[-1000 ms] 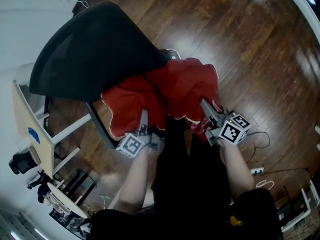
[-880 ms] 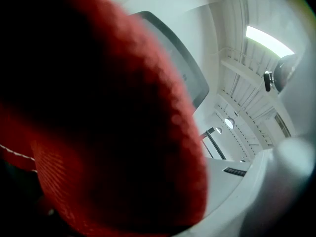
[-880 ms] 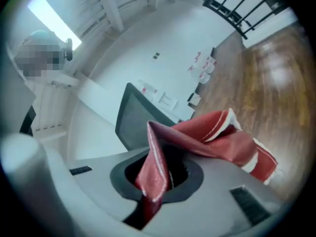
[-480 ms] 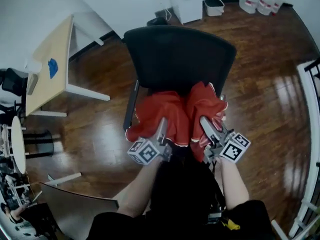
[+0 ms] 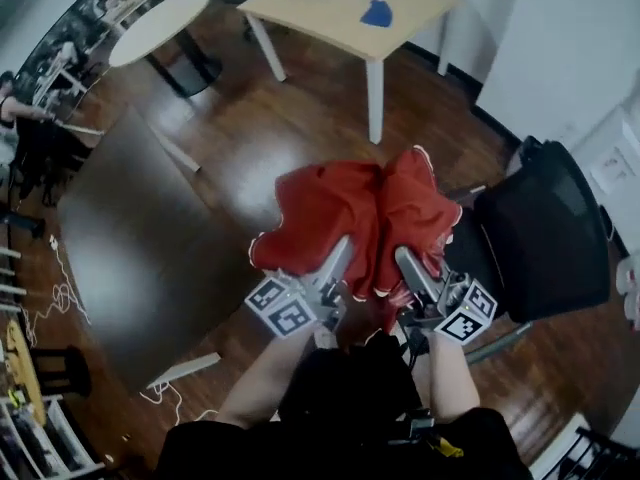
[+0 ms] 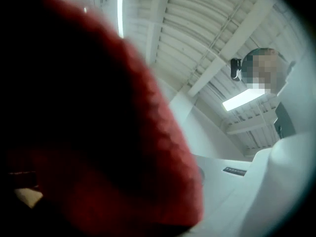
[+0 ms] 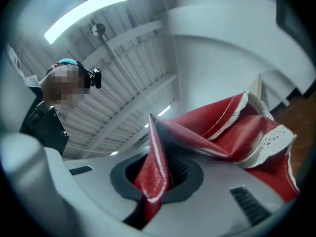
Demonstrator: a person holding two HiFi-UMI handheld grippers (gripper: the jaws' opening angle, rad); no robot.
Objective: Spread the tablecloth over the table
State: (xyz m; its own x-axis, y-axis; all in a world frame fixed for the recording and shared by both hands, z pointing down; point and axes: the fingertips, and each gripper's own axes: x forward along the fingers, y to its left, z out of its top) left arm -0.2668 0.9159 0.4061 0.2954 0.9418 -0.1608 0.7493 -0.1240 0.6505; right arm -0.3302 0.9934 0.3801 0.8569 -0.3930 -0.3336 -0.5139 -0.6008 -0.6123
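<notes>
Red tablecloth (image 5: 345,208) hanging bunched in mid-air (white lace along its hem), one fold being pinched between the closed jaws of the right gripper (image 5: 402,256), another edge being clamped in the closed left gripper (image 5: 343,245), dark table (image 5: 130,248) lying beside it, black chair (image 5: 540,228) opposite.

A red tablecloth (image 6: 98,132), blurred and hard against the lens, filled the left and lower frame and covered the closed jaws of the left gripper, whose white casing (image 6: 252,196) showed at lower right. Above ran a white ribbed ceiling (image 6: 197,28) with two lit strip lights, one near the top edge (image 6: 120,14), one lower right (image 6: 245,98). A person (image 6: 282,125) in dark clothing appeared at upper right, a small dark camera (image 6: 236,68) beside the head.
</notes>
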